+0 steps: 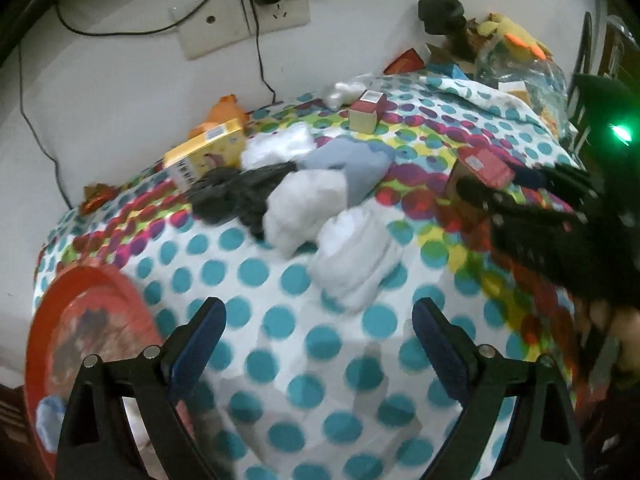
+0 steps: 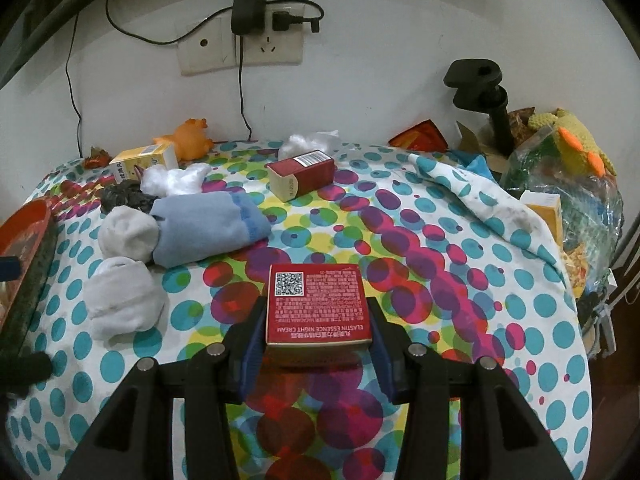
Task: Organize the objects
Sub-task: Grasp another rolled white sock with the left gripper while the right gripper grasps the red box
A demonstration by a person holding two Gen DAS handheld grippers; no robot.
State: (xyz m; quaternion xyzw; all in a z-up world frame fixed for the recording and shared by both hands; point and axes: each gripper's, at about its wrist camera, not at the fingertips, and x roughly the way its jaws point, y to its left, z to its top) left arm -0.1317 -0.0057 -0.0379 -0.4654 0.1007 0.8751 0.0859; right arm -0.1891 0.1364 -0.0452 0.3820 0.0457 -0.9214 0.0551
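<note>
My right gripper (image 2: 317, 320) is shut on a red night cream box (image 2: 317, 307), held just above the dotted tablecloth (image 2: 440, 320); it also shows in the left wrist view (image 1: 486, 166) at the right. My left gripper (image 1: 319, 316) is open and empty over the cloth, near a white rolled sock (image 1: 356, 256). A second red box (image 2: 301, 174) lies farther back. White sock rolls (image 2: 127, 232), a blue folded cloth (image 2: 208, 228), black socks (image 1: 236, 194) and a yellow box (image 1: 206, 150) lie at the left.
A red tray (image 1: 92, 320) sits at the table's left edge. An orange toy (image 2: 190, 140), cotton wads, a black stand (image 2: 480, 92) and a cluttered bag with a knitted toy (image 2: 572, 136) line the back and right. Cables hang from the wall socket (image 2: 248, 44).
</note>
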